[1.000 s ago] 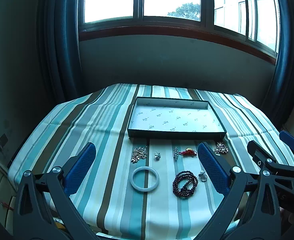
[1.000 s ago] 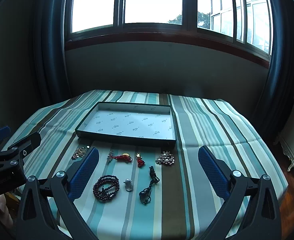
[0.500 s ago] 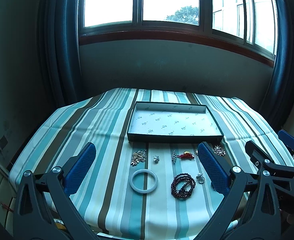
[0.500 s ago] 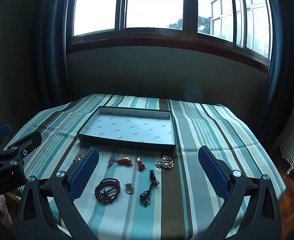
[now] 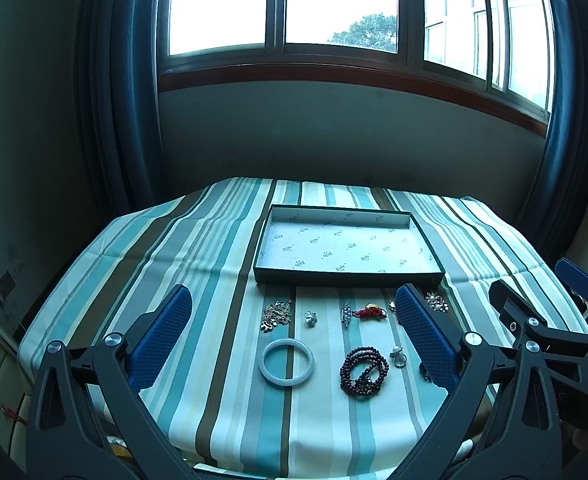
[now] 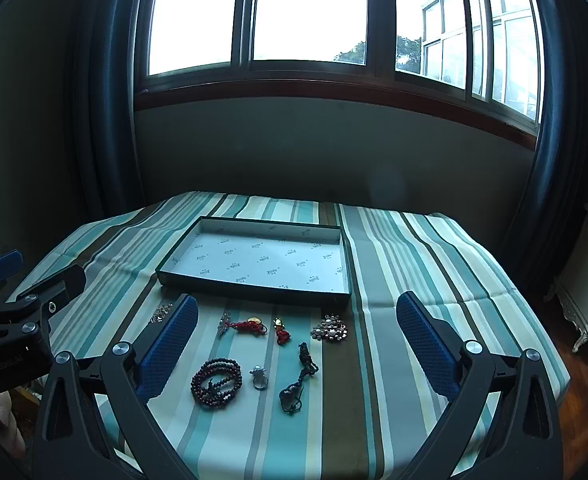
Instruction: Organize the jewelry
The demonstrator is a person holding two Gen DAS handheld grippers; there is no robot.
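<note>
Change: since a second ago we have pulled both grippers back and up; the tray sits lower and smaller in both views, and nothing on the tabletop has shifted.
Left gripper point(image 5: 294, 328): released, jaws spread wide, holding nothing, hovering above the near row.
Right gripper point(image 6: 295, 332): likewise spread and empty.
Jewelry: all outside the tray point(image 5: 347, 276), on the striped cloth point(image 5: 198, 264) just in front of it: white bangle point(image 5: 286, 363), dark bead bracelet point(image 5: 363, 370), silver ring point(image 6: 259, 376), red knotted charm point(image 6: 250, 326), beaded brooch point(image 6: 329, 331), dark pendant cord point(image 6: 298, 376).
Risk: we judge the beads and cord may snag or trail if pinched by one loop; small pieces could slip from wide pads.
Hidden: the left gripper's right finger covers pieces near the brooch; the chain cluster point(image 5: 276, 314) is too small to identify.
</note>
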